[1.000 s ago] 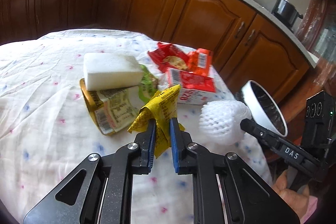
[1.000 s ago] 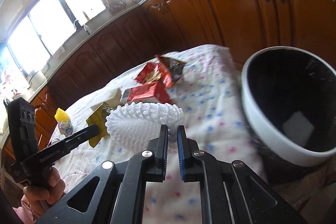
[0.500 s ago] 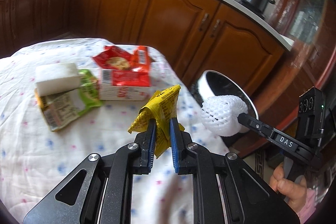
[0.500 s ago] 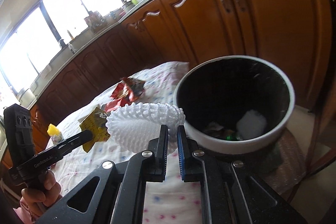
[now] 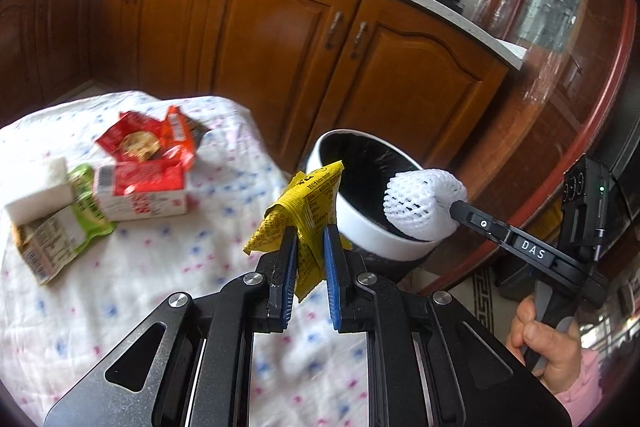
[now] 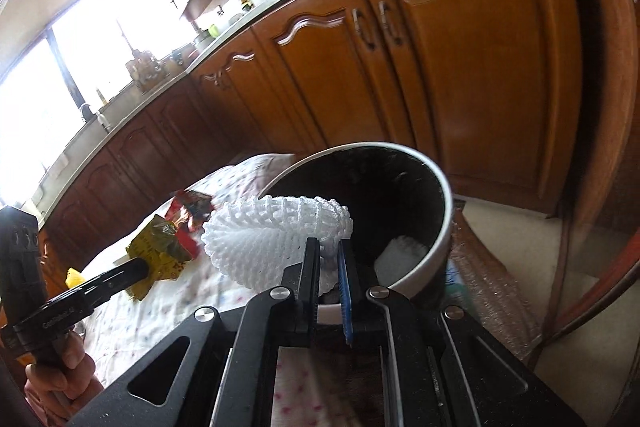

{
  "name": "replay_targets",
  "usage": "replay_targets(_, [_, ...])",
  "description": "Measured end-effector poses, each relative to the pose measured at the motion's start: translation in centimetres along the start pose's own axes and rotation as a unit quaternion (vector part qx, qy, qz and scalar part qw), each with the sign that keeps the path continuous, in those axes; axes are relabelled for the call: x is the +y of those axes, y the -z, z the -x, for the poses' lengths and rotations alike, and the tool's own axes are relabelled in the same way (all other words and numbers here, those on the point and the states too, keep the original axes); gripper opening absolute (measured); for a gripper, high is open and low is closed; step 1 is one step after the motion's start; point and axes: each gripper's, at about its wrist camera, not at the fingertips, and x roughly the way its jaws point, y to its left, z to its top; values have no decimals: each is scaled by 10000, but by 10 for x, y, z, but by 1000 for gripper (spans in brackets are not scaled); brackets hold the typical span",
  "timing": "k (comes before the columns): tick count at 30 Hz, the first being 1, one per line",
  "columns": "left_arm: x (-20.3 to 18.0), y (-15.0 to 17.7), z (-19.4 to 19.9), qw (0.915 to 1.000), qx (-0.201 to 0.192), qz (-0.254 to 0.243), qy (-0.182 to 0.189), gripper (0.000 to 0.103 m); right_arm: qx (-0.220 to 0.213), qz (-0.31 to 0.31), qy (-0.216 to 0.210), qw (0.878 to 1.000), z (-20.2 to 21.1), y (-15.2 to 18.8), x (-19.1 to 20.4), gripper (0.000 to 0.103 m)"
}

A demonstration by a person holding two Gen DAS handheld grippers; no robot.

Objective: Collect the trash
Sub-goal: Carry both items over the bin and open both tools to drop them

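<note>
My left gripper [image 5: 307,241] is shut on a crumpled yellow wrapper [image 5: 302,211] and holds it above the table's right edge, just left of the bin. My right gripper [image 6: 329,254] is shut on a white foam fruit net [image 6: 276,235] and holds it over the open white bin with its black liner [image 6: 438,227]. The net also shows in the left wrist view [image 5: 420,203] above the bin's rim [image 5: 372,231]. The yellow wrapper shows in the right wrist view [image 6: 158,255] at the left gripper's tip. Some trash lies at the bottom of the bin.
On the table with its white dotted cloth [image 5: 140,267] lie red snack wrappers [image 5: 148,143], a red-and-white carton [image 5: 140,191], a white foam block [image 5: 36,191] and a green wrapper [image 5: 86,203]. Wooden cabinets [image 5: 280,39] stand behind. Bubble wrap [image 6: 492,287] lies on the floor by the bin.
Both grippers have moved right, away from the table's middle. The foam net is now over the bin's opening and the yellow wrapper is next to the bin's rim.
</note>
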Motion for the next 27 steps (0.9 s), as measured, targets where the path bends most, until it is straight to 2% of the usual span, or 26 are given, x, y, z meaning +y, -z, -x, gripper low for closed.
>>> replay_targets(11, [-43,-24,-34,9988,123,-413,246,12,-17,2,268,9996,-8,-15,-23,9])
replay_targets(27, [-68,-35,-81,9968,491,-559,298,13,190,74,550,9983,-28,-24,-36,13])
